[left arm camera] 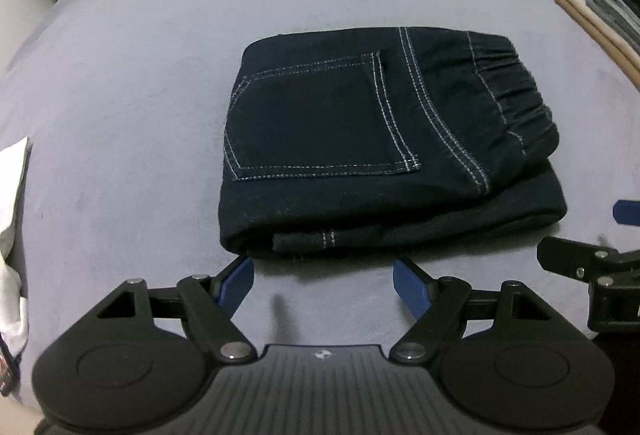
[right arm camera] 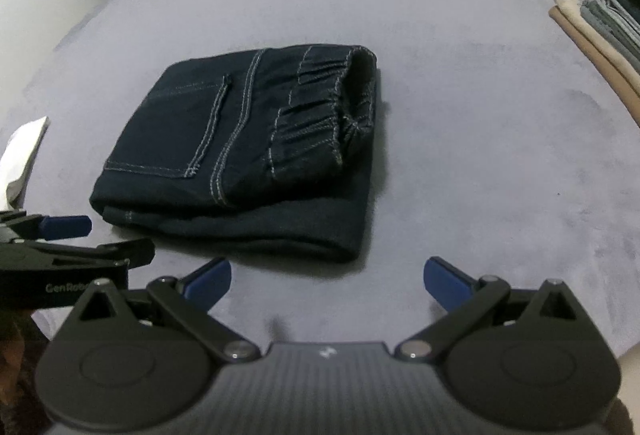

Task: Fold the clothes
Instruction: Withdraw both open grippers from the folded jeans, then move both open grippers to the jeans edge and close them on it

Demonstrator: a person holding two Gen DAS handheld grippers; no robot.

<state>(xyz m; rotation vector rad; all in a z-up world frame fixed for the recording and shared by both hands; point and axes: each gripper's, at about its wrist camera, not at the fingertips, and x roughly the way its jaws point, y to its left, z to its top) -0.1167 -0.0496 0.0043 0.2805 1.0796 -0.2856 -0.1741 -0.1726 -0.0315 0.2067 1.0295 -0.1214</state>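
Denim jeans (left arm camera: 384,139) lie folded just beyond both spread tools (left arm camera: 323,285).

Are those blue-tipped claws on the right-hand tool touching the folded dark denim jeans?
Apart. In the right wrist view, the right gripper is open, and bare grey bedsheet shows between its blue fingertips and the folded dark denim jeans.

Both wrist fisheyes look low and forward across the lilac-grey bed sheet (left arm camera: 120,115), close behind the folded dark denim jeans (left arm camera: 360,139). The jeans sit centre frame in the left view and centre-left in the right view, which both share.
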